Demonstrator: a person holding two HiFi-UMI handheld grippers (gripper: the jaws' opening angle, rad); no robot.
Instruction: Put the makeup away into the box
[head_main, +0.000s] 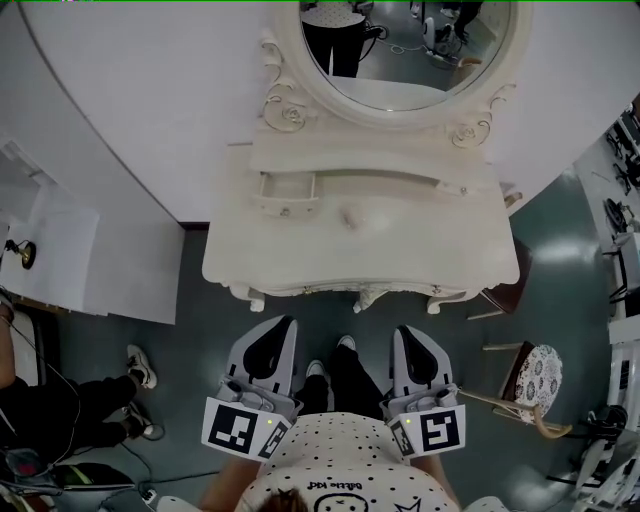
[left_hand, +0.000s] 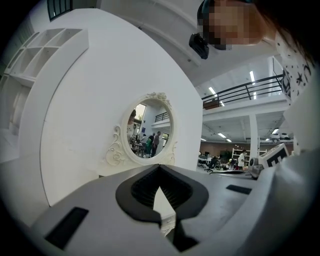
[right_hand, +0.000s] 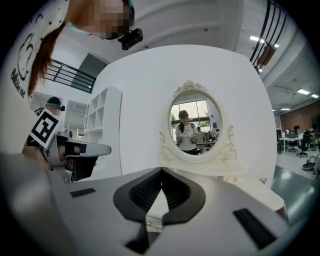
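Left gripper (head_main: 278, 330) and right gripper (head_main: 410, 335) are held close to the body, fingers pressed together on both, nothing pinched. A strip of open floor (head_main: 200, 310) lies between them and the front edge of the white surface (head_main: 430, 245). A small pale item (head_main: 350, 216), too faint to name, lies mid-surface near the small drawer (head_main: 287, 187).

The dressing table (head_main: 400, 250) is showing cream white, and the floor (head_main: 560, 250) is looking dark teal. The left gripper (head_main: 283, 325) and right gripper (head_main: 410, 332) are wearing pale grey with black-and-white square markers, and the shirt (head_main: 345, 450) is showing black dots on white
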